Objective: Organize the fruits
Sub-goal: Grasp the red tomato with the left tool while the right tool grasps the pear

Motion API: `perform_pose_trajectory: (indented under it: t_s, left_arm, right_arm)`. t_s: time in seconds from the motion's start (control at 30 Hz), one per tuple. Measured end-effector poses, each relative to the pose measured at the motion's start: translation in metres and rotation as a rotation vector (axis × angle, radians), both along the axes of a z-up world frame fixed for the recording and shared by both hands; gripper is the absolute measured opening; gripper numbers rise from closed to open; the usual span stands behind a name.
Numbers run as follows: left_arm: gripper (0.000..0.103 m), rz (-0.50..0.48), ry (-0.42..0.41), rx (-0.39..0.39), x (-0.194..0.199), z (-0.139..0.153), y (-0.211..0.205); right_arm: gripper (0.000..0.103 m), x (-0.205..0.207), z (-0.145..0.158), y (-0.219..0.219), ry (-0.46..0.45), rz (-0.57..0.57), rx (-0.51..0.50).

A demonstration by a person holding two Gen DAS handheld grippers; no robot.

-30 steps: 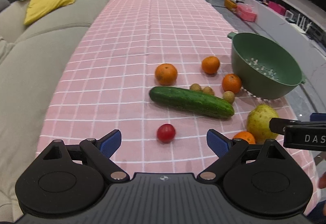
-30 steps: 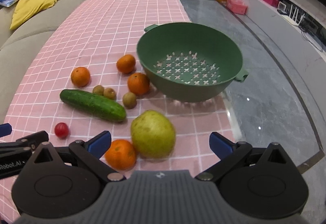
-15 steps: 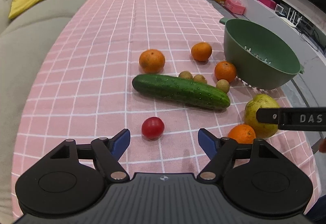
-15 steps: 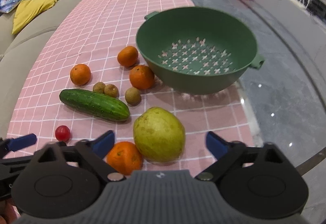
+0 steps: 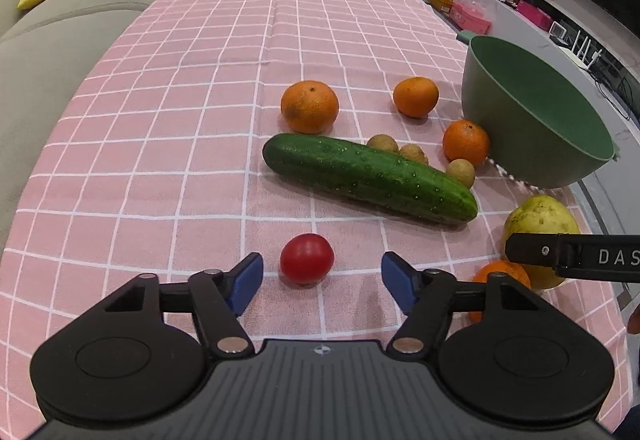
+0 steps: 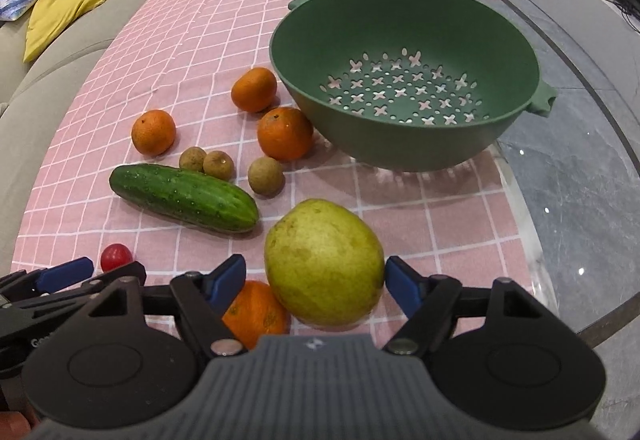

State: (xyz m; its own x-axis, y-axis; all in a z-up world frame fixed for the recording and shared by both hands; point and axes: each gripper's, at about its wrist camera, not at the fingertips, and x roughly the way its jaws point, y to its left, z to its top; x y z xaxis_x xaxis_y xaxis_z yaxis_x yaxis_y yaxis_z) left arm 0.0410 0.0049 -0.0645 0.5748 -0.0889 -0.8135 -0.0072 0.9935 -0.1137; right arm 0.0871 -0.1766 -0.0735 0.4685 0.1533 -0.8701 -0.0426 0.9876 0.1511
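1. The left tool (image 5: 322, 274) tilts down toward the near edge of the surface (image 5: 200, 120). Its two blue-tipped fingers are closing on either side of a small red tomato (image 5: 307, 258), with a gap on each side, so nothing is gripped.
2. The right tool (image 6: 316, 280) also tilts downward near the surface's near right corner. Its fingers are closing around a large yellow-green pear-like fruit (image 6: 324, 260). The right pad sits at the fruit's skin; the left pad stands just clear, so the fruit is not clamped.
3. An orange (image 6: 256, 310) lies just beside that fruit on its left, partly hidden under the right tool's left finger.
4. White letters "DAS" can be read on the black arm of the right tool as seen from the left camera; the rest is cut off.
5. The surface wears a pink cloth with a white grid.
6. A bumpy, dark green cucumber (image 5: 370, 176) lies diagonally mid-surface. Behind it sit three small round brown fruits (image 6: 218, 164) and three more dimpled oranges (image 5: 310, 106).
7. A matte green plastic colander (image 6: 404, 76), round, with cross-shaped holes and two small handles, stands at the right edge, with nothing in it.
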Motion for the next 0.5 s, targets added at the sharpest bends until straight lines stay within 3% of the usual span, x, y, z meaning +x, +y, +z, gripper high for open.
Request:
perform_pose_trajectory:
  t_s: [0.2, 0.5]
  left_arm:
    - [0.069, 0.02, -0.003, -0.002, 0.004, -0.007, 0.005]
    - [0.04, 0.016, -0.017, 0.011, 0.006, -0.007, 0.005]
  right_arm:
    - [0.073, 0.004, -0.006, -0.002, 0.008, -0.01, 0.002]
    - [0.073, 0.008, -0.013, -0.004, 0.027, -0.031, 0.019]
